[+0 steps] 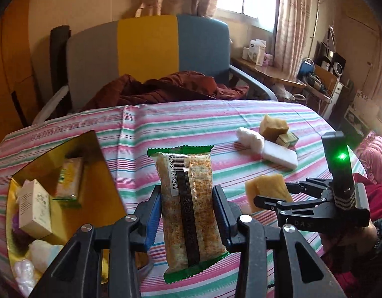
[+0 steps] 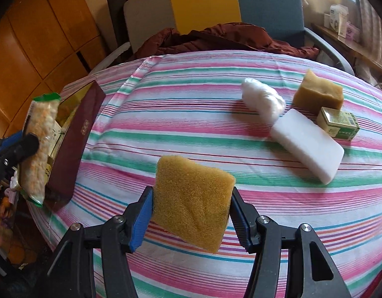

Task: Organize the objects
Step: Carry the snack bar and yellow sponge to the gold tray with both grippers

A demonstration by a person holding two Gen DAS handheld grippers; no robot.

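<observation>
Left hand-held gripper clenched on snack packet, aloft at 3 o'clock of the box; right hand-held gripper grasping yellow sponge above counter; slick wrapper may slide out before reaching the box.

You've got 2 snack packs, 2 sponges, 1 white block, 1 white wad, 2 small boxes, 1 gift box.

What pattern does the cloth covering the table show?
The tablecloth has pink, green and white stripes with thin red lines, clearest in the right wrist view.
</observation>
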